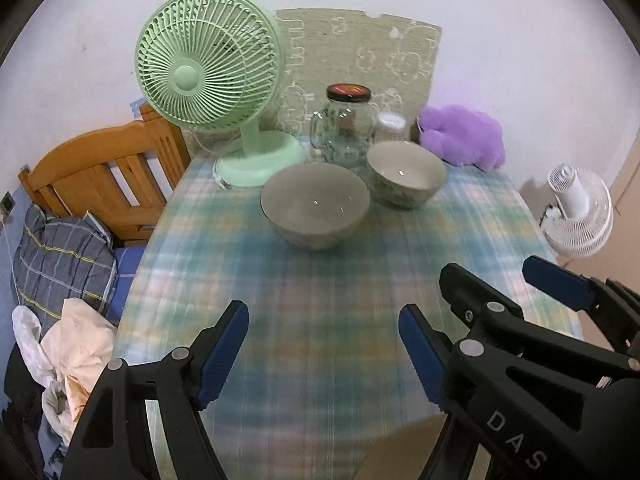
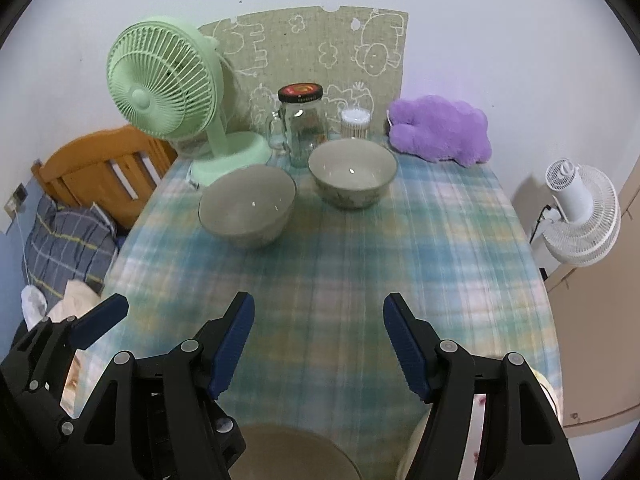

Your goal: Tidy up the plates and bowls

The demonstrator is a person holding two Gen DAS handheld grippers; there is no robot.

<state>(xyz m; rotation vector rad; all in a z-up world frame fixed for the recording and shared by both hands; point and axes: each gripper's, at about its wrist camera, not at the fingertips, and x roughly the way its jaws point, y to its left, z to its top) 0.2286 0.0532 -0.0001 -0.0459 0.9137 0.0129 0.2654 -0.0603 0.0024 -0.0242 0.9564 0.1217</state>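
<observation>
Two bowls stand at the far end of the checked tablecloth (image 1: 320, 300). One is a wide grey bowl (image 1: 315, 204) (image 2: 247, 206); to its right is a smaller bowl with a patterned outside (image 1: 406, 172) (image 2: 352, 172). My left gripper (image 1: 323, 310) hangs open over bare cloth, well short of the grey bowl, with nothing between its fingers. Close on its right, my right gripper (image 2: 319, 304) (image 1: 504, 276) is open too and holds nothing. A round brownish dish (image 2: 292, 456) lies under the right gripper at the table's near edge, mostly hidden. A pale flowered piece (image 2: 480, 416) shows beside it.
Along the wall stand a green desk fan (image 1: 208, 64), a glass jar mug with a black lid (image 1: 344, 128), a cotton-swab tub (image 2: 355, 122) and a purple plush (image 2: 440, 130). A wooden bed head (image 1: 108, 172) and bedding lie left; a white fan (image 2: 580, 216) is off the right edge.
</observation>
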